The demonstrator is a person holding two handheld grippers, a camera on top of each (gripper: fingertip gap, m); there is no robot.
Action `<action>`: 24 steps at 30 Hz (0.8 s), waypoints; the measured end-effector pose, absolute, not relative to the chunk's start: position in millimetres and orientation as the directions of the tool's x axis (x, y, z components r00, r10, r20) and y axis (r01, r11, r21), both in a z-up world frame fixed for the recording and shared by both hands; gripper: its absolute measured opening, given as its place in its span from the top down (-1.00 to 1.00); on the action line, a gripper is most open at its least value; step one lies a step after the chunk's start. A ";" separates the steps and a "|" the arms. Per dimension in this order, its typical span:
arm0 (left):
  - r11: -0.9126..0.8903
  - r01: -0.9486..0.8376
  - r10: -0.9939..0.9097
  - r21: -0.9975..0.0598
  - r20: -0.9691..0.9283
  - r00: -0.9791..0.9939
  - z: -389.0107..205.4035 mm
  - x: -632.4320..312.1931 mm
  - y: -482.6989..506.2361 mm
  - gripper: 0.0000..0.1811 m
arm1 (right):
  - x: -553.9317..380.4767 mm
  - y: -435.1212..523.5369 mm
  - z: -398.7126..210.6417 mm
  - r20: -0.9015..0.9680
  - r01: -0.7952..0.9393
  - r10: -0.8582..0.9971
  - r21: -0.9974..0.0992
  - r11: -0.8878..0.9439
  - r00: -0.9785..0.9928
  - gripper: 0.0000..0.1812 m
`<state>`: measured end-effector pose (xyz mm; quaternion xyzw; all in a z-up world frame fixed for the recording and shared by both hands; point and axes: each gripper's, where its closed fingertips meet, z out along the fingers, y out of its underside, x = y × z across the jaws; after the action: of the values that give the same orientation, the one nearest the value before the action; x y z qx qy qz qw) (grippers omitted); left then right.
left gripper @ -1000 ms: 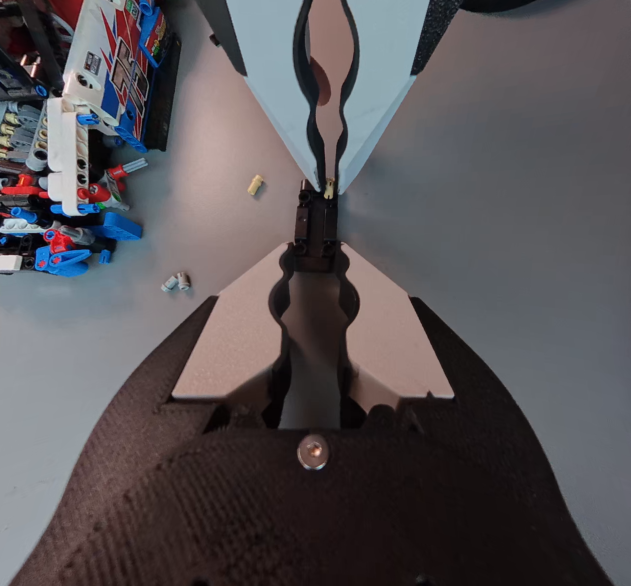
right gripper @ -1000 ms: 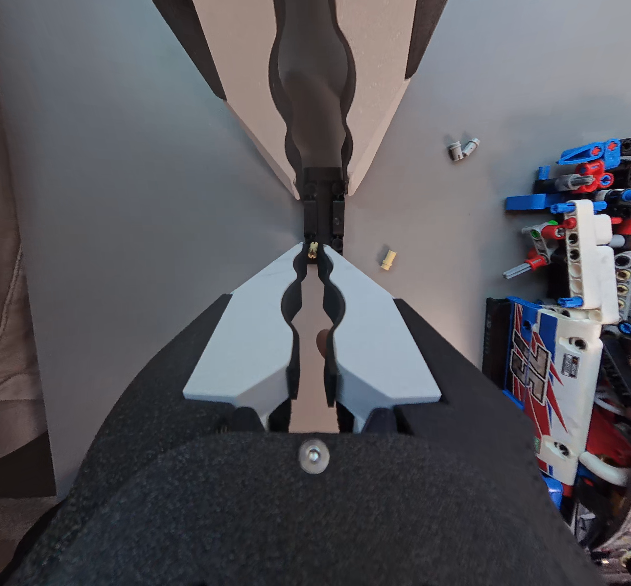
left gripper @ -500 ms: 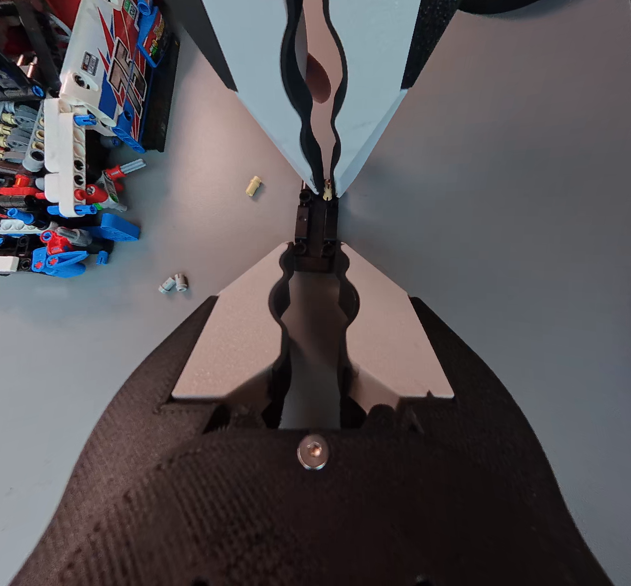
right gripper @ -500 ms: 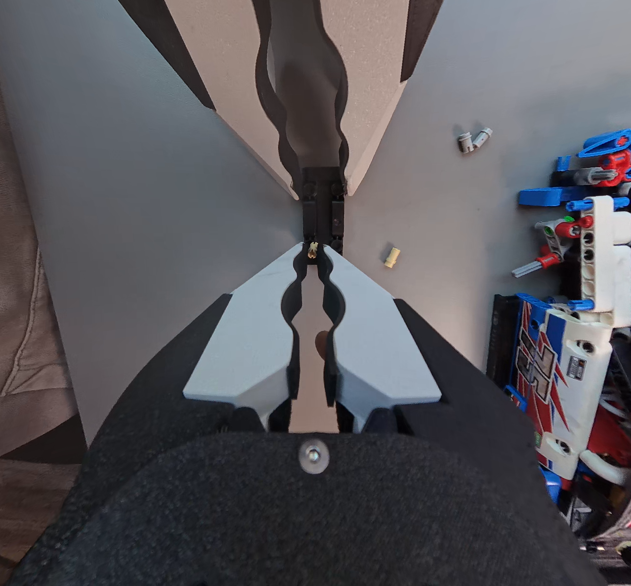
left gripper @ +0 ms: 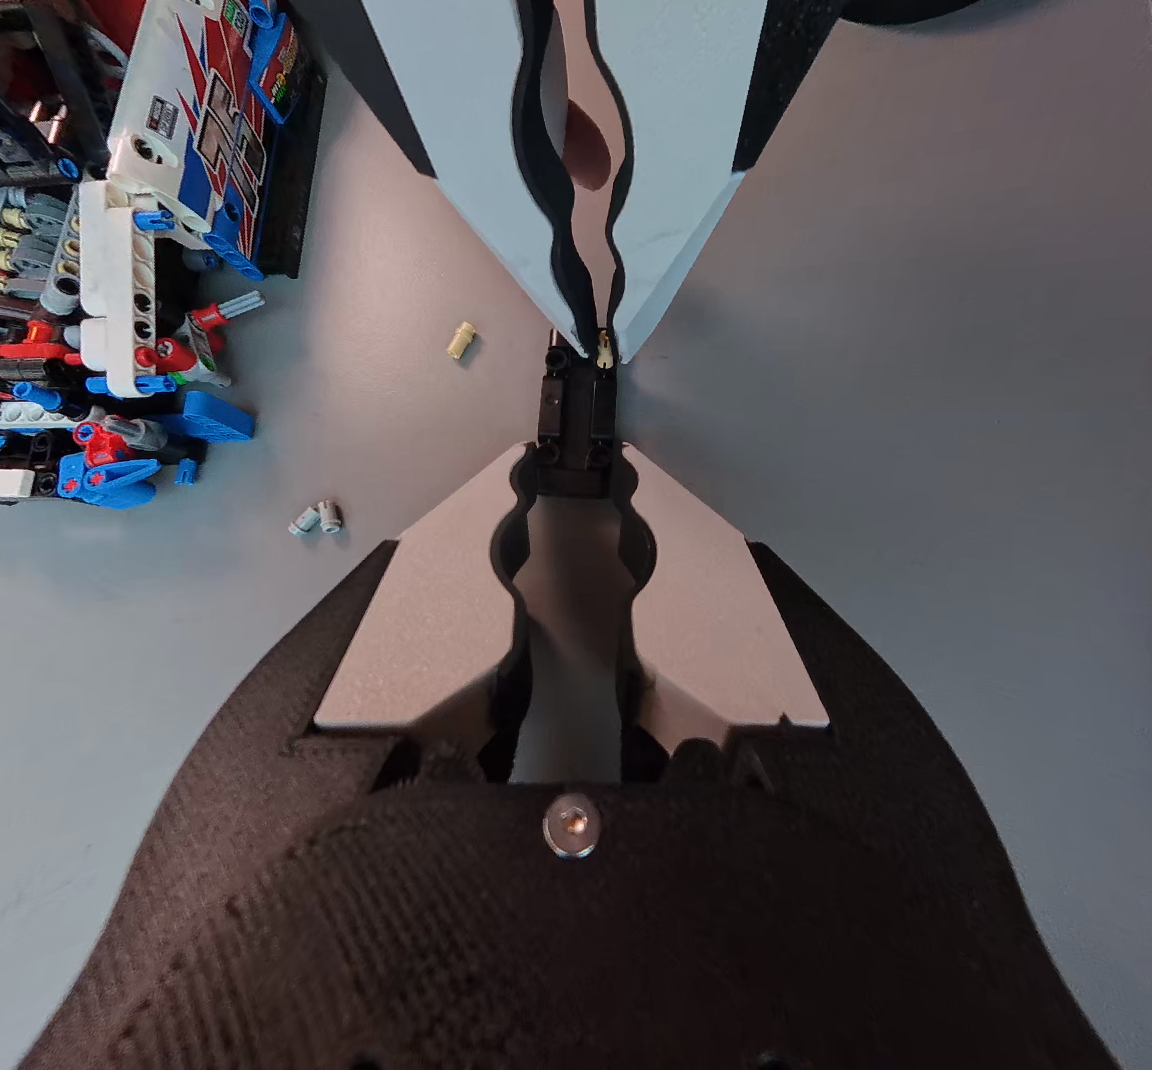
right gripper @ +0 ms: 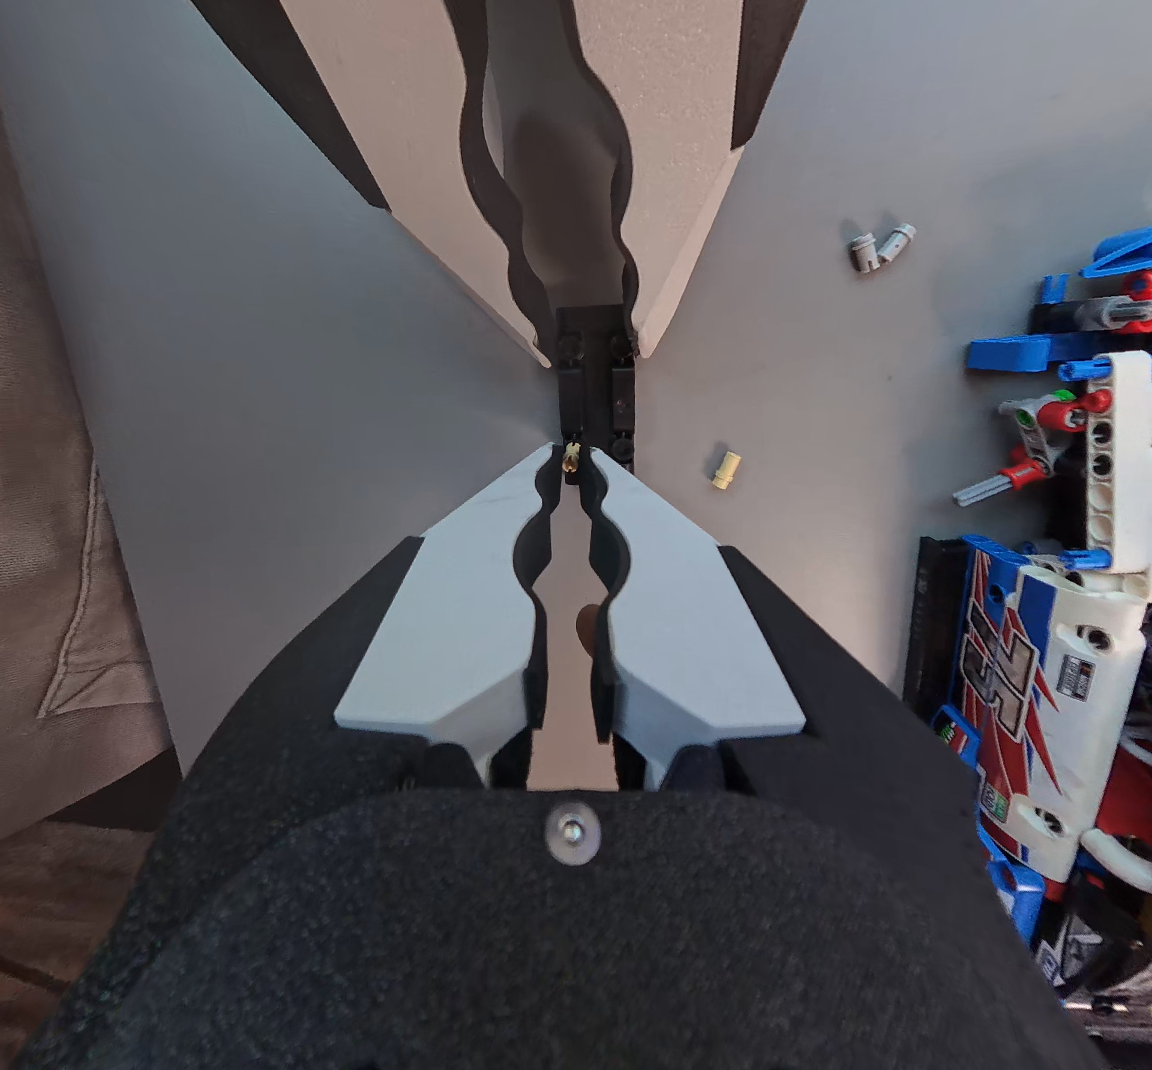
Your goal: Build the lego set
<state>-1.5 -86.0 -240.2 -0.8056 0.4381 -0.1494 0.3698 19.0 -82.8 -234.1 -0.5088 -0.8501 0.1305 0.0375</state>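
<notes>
My left gripper (left gripper: 573, 466) is shut on a black lego piece (left gripper: 576, 410) and holds it above the grey table. My right gripper (right gripper: 572, 459), with pale blue fingers, is shut on a small tan pin (right gripper: 570, 456). The two grippers face each other tip to tip. The tan pin (left gripper: 603, 350) touches the far end of the black piece (right gripper: 595, 391). The right gripper also shows in the left wrist view (left gripper: 595, 342), and the left gripper shows in the right wrist view (right gripper: 592, 348).
A partly built white, blue and red lego car (left gripper: 187, 130) with loose parts lies at the left, and shows at the right in the right wrist view (right gripper: 1060, 697). A loose tan pin (left gripper: 462, 349) and two grey pins (left gripper: 316, 517) lie on the table (left gripper: 904, 416). My left and right fingertips are right by each other.
The right gripper's tips have shifted slightly against the end of the black piece, and its view has swung a little. The left gripper still holds the black piece.
</notes>
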 end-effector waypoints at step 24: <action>-0.367 -0.583 -0.804 -0.725 -0.067 0.590 -240.4 -1.6 -86.1 0.76 | 16.4 -83.0 -236.0 -0.010 0.826 0.856 -0.266 0.496 -0.517 0.98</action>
<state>-1.6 -86.1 -240.4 -0.8128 0.4268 -0.1510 0.3666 16.4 -83.0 -236.0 -0.4873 -0.8628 0.1196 0.0617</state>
